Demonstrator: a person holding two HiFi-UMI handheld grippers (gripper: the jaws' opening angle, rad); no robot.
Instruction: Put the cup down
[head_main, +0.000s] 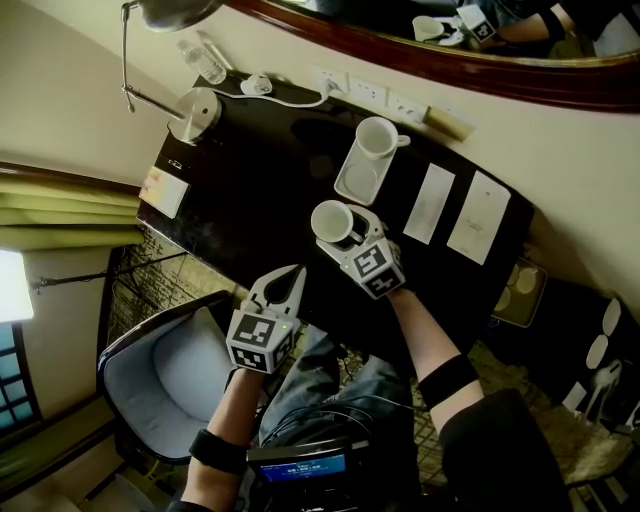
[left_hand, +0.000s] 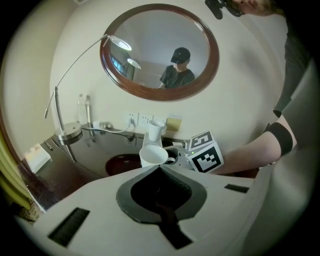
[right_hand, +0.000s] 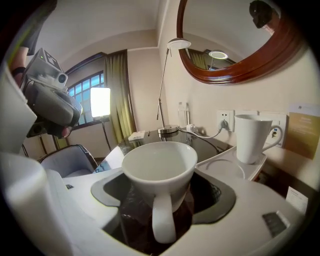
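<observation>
My right gripper (head_main: 338, 232) is shut on a white cup (head_main: 332, 221), which hangs upright above the dark table (head_main: 260, 180). In the right gripper view the cup (right_hand: 160, 167) sits between the jaws with its handle towards the camera. A second white cup (head_main: 376, 138) stands on a white tray (head_main: 358, 182) just beyond it; it stands at the right in the right gripper view (right_hand: 252, 137). My left gripper (head_main: 288, 280) is shut and empty, at the table's near edge. In the left gripper view its closed tips (left_hand: 160, 169) point at the held cup (left_hand: 153, 155).
A desk lamp's round base (head_main: 195, 112) and a water bottle (head_main: 205, 62) stand at the table's far left, with a white cable to the wall sockets (head_main: 365, 92). Two white cards (head_main: 432, 203) lie right of the tray. A notepad (head_main: 165, 190) and a grey chair (head_main: 165, 375) are at the left.
</observation>
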